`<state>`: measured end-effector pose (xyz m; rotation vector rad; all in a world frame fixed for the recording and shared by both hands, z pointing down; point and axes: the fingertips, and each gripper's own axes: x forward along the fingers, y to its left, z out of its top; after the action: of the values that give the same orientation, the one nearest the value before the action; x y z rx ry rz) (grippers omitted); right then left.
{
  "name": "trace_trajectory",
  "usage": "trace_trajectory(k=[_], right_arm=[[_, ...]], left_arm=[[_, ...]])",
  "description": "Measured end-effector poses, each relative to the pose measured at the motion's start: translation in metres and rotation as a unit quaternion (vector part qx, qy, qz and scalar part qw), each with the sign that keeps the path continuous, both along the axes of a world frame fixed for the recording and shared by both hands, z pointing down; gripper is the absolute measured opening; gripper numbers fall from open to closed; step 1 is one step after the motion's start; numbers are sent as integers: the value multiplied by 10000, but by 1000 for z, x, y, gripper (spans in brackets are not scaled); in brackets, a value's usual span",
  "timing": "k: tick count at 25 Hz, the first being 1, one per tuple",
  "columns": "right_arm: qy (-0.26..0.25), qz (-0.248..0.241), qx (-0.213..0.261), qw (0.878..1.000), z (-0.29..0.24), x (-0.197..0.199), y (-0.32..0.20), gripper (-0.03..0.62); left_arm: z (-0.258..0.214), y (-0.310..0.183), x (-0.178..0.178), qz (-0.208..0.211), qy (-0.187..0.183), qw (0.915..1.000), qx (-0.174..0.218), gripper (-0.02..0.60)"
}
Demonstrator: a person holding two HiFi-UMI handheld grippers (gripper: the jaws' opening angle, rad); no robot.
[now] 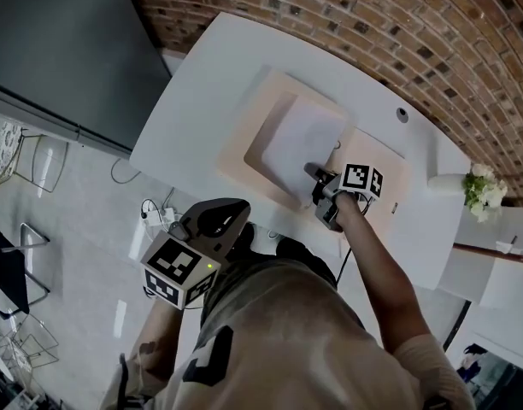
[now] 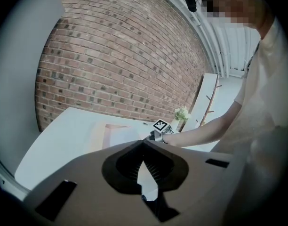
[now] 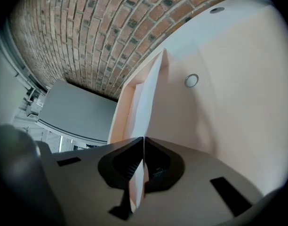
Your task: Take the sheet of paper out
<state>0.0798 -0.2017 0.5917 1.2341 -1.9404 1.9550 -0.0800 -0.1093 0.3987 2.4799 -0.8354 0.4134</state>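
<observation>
A pale pink folder (image 1: 244, 139) lies open on the white table (image 1: 197, 84), with a white sheet of paper (image 1: 300, 135) resting in it. My right gripper (image 1: 318, 178) is at the sheet's near edge and is shut on it. In the right gripper view the sheet (image 3: 151, 91) runs edge-on from between the closed jaws (image 3: 143, 140) up over the folder (image 3: 228, 79), whose snap button (image 3: 191, 80) shows. My left gripper (image 1: 232, 213) hangs off the table's near side, close to the person's body. Its jaws (image 2: 143, 142) meet at the tips with nothing between them.
A brick wall (image 1: 398, 24) runs behind the table. A white vase of flowers (image 1: 482, 186) stands at the table's right end, and a cable hole (image 1: 402, 114) sits beyond the folder. A dark grey panel (image 1: 65, 41) stands to the left. Cables lie on the floor (image 1: 155, 212).
</observation>
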Motion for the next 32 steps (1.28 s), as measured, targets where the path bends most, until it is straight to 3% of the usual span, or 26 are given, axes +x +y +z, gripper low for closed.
trace_trajectory(k=[6, 11, 23, 32], right_arm=[[184, 91, 111, 9997, -7, 13, 13, 25], [769, -194, 164, 9967, -4, 20, 24, 25], [969, -35, 481, 9941, -20, 35, 40, 25], [982, 33, 641, 9931, -33, 58, 62, 25]], left_arm=[[4, 6, 0, 277, 94, 9996, -43, 14], [4, 8, 2, 438, 286, 9986, -111, 14], [-5, 7, -13, 358, 257, 9990, 61, 14], [-18, 23, 18, 647, 103, 9977, 187, 14]])
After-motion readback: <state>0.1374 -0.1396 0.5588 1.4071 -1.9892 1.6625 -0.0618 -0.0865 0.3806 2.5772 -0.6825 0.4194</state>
